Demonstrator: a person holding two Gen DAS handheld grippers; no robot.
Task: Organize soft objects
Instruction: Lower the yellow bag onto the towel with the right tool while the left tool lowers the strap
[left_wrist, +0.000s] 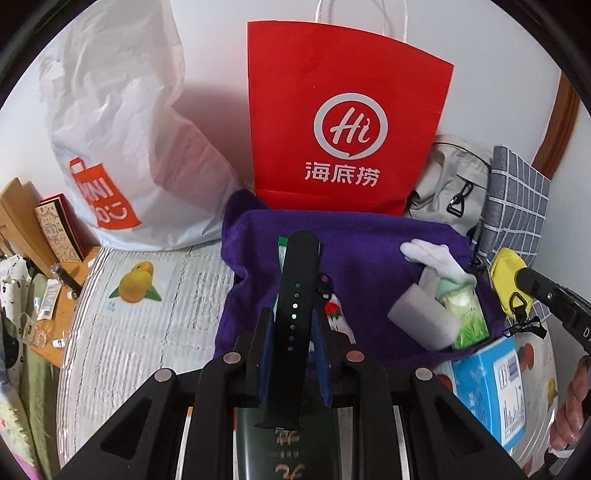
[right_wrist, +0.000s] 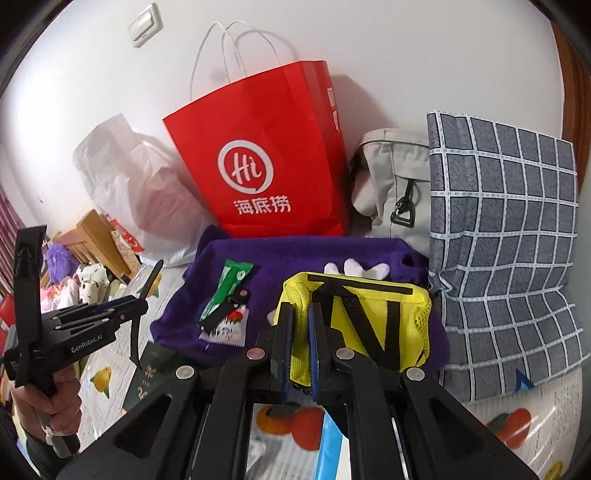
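My left gripper (left_wrist: 293, 314) is shut on a black watch strap (left_wrist: 299, 266) that stands up between its blue pads, over a purple cloth (left_wrist: 369, 236) spread on the bed. On that cloth lie a white glove (left_wrist: 432, 258), a green bottle (left_wrist: 465, 314) and a green packet (right_wrist: 227, 291). My right gripper (right_wrist: 300, 308) is shut on the edge of a yellow pouch (right_wrist: 369, 321) with black straps, held above the cloth's right part. From the right wrist view the left gripper (right_wrist: 142, 301) shows at the left, the strap (right_wrist: 135, 332) hanging from it.
A red paper bag (left_wrist: 343, 110) stands against the wall behind the cloth, a white plastic bag (left_wrist: 122, 129) to its left. A grey backpack (right_wrist: 391, 177) and a checked pillow (right_wrist: 506, 240) fill the right. A blue box (left_wrist: 491, 387) and a dark green booklet (right_wrist: 147, 376) lie on the fruit-print bedding.
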